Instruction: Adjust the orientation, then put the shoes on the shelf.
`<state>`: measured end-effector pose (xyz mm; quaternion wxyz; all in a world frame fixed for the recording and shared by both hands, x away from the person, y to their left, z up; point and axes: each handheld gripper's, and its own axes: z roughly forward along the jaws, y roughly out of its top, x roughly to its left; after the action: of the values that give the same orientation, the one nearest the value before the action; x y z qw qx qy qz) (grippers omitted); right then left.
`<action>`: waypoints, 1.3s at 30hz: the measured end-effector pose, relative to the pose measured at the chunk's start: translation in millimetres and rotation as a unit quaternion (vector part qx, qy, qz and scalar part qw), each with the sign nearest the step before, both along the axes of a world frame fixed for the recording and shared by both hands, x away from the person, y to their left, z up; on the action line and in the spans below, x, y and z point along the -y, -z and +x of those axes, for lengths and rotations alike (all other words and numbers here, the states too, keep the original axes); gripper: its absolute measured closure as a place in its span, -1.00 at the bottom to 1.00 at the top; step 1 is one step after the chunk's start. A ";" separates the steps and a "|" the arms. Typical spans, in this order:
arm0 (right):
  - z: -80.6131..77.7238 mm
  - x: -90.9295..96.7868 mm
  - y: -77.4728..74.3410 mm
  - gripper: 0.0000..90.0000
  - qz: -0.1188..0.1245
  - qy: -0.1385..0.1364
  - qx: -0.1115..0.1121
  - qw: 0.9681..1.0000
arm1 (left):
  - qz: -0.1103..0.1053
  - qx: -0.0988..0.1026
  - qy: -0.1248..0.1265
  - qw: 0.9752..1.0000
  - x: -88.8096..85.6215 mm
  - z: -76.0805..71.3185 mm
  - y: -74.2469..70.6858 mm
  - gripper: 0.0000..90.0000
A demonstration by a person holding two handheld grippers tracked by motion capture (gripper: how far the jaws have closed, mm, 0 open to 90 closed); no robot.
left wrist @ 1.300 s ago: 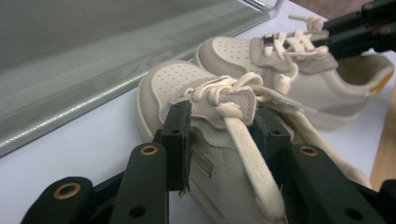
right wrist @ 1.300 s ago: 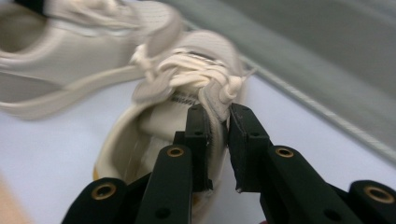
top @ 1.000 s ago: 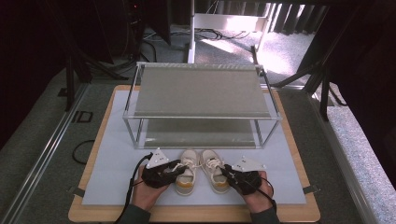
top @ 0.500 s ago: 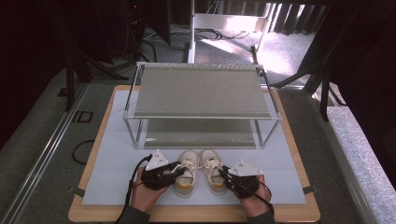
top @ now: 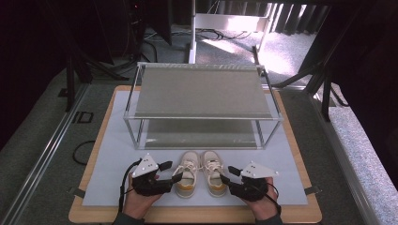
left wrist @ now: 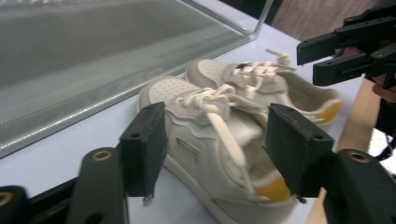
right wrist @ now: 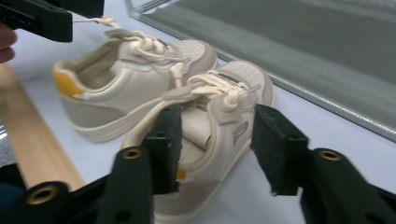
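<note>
Shoes paired at the mat's near edge, both grippers parting.

Left gripper [top: 172, 171] and right gripper [top: 226, 174] have just been opening, jaws straddling the left shoe [top: 186, 173] and right shoe [top: 213, 172] unpressed; back straight off.

no wording, brand or number can be read anywhere. the left shoe [left wrist: 219, 154] carries a small rectangular tab on its side at the lower middle of the left gripper view, too blurred to make out. the right shoe [right wrist: 219, 140] has a like tab on its side near the middle of the right gripper view, its marks also unreadable.
</note>
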<state>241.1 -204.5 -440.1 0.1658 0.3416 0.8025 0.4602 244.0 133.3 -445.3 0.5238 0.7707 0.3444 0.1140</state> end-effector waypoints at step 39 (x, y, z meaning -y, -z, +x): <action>-2.8 -11.3 28.4 -0.45 -0.009 -0.077 -0.031 0.996 | 0.058 -0.050 0.057 0.995 29.7 -0.6 34.2 -0.68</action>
<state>238.3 -193.2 -468.5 0.1077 0.2912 0.8354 0.4536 243.5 103.5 -479.5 0.4661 0.8229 0.3183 0.0649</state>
